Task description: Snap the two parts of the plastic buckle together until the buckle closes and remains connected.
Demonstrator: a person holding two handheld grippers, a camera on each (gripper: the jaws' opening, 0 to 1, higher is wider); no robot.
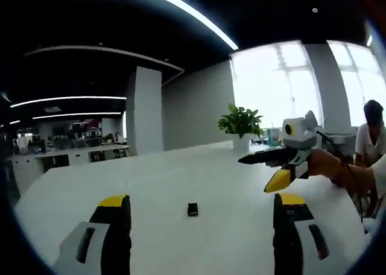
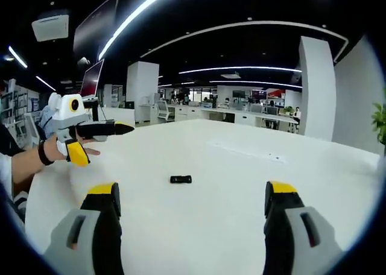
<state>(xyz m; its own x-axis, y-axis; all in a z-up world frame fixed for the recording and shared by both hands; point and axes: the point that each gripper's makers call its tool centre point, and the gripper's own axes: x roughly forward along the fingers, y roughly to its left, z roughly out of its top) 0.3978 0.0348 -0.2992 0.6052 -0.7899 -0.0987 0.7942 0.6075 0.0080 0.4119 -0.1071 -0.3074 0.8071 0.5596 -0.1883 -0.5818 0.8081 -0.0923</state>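
Buckle (image 1: pixel 192 209) sits alone on the white table (image 1: pixel 181 166), out on the open middle, well apart from every edge. In the right gripper view it reads as one short dark bar (image 2: pixel 180 179). Can't tell if that's both halves lying together or already mated; too small.

Left gripper (image 1: pixel 201 218): jaws wide, nothing between them, buckle ahead and roughly centred between the tips. Right gripper (image 2: pixel 192 205): same, wide and empty, buckle ahead of it and slightly left of centre. Each shows in the other's view, raised above the table off to the side and held in a hand (image 2: pixel 63 149).

Risks, as I judge them:
- Buckle is small and flat on a slick top. A jaw coming in low could shove it away instead of pinching it.
- Both grippers going for one small piece risks jaw-on-jaw collision, or one blocking the other's view of it.
- Halves misaligned at the push means no latch, or one half squirting out.
- Lifting it too high or too near a camera could take it out of sight.

Containers: one white pot (image 1: pixel 241 143) at the far table edge, holding a green plant (image 1: pixel 240 120). Not involved.
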